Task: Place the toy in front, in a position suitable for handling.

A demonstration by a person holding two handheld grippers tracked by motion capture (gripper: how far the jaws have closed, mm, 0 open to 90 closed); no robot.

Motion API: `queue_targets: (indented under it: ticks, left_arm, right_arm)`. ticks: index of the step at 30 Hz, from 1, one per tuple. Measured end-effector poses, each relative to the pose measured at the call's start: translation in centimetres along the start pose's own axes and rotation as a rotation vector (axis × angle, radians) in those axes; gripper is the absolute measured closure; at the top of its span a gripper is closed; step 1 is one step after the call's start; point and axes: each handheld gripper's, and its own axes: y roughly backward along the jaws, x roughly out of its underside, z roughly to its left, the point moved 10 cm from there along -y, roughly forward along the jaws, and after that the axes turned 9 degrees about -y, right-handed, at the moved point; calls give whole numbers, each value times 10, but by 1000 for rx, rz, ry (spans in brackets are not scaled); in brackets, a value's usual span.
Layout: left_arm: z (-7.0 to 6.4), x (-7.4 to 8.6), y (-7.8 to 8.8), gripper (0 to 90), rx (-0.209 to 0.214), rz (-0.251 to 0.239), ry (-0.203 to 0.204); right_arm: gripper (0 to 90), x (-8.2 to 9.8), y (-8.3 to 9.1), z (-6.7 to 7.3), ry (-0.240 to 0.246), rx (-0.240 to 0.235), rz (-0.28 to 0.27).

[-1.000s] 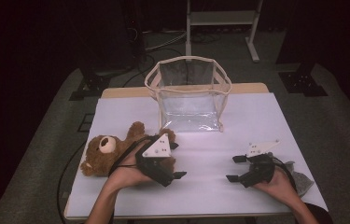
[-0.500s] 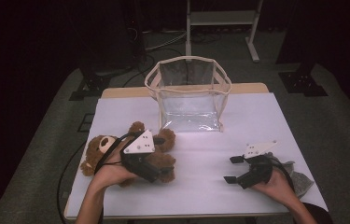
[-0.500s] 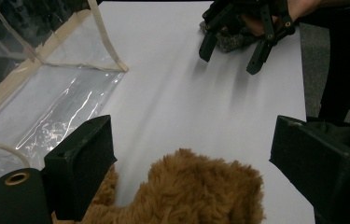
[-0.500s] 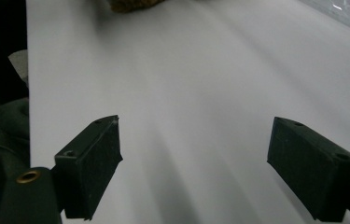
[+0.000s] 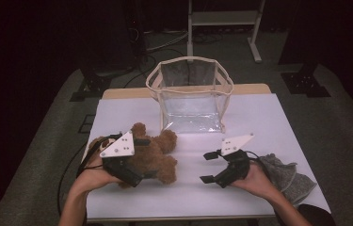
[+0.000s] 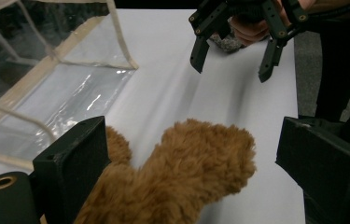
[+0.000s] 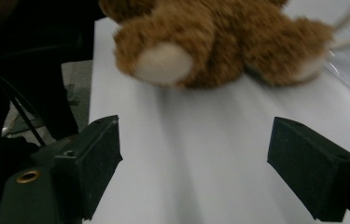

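High view: a brown teddy bear (image 5: 153,153) is lying on the white table (image 5: 263,117), in front of and to the left of a clear plastic bag with cream trim (image 5: 190,96) that is standing open and upright. The left gripper (image 5: 134,176) is sitting over the bear's body, the person's left hand (image 5: 92,172) holding it from behind. To the right of the bear, well apart from it, the right gripper (image 5: 207,167) is pointing toward the bear, carried by the right hand (image 5: 256,181); a grey knitted cloth (image 5: 284,176) is lying just behind that hand.

Left gripper view: the jaws are standing wide and have just been opening; one furry limb of the bear (image 6: 196,163) is lying between them, close against the left jaw and clear of the right one. Beyond the bear, the right gripper (image 6: 231,58) is hanging above the table with its jaws spread.

Right gripper view: the jaws are spread wide over bare table, with nothing between them. The bear (image 7: 219,39) is lying farther off, its pale foot pad facing the camera.
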Motion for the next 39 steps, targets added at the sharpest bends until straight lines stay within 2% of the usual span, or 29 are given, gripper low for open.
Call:
queue_targets:
  ticks: [7, 11, 14, 17, 20, 21, 26, 29, 33, 34, 39]
  left_arm:
    - [6, 12, 19, 84, -40, 12, 19]
    - [10, 18, 25, 84, -53, 23, 29]
    - [13, 21, 28, 84, -61, 21, 35]
    - [16, 24, 32, 84, -70, 31, 36]
    - [17, 27, 35, 84, -76, 31, 41]
    - [19, 30, 38, 84, -82, 36, 46]
    - [21, 41, 41, 84, -89, 63, 57]
    - [22, 48, 43, 85, -97, 76, 63]
    - [23, 58, 46, 85, -100, 74, 92]
    - [25, 64, 48, 85, -117, 79, 102]
    - [27, 77, 53, 85, -135, 83, 137]
  right_arm:
    - [159, -41, -37, 20, 58, -86, 10]
    - [162, -57, -54, 23, 38, -132, 0]
    - [171, -61, -68, 24, 23, -151, 18]
    - [201, -57, -84, 24, 6, -157, 63]
    - [243, -50, -95, 22, 14, -133, 95]
    - [319, -43, -100, 20, 18, -116, 118]
    - [533, -31, -101, 16, 45, -83, 163]
    - [615, -25, -101, 14, 57, -72, 181]
    - [658, -19, -98, 14, 49, -78, 192]
    - [669, -18, -97, 14, 52, -78, 193]
    - [715, -16, -91, 14, 54, -67, 192]
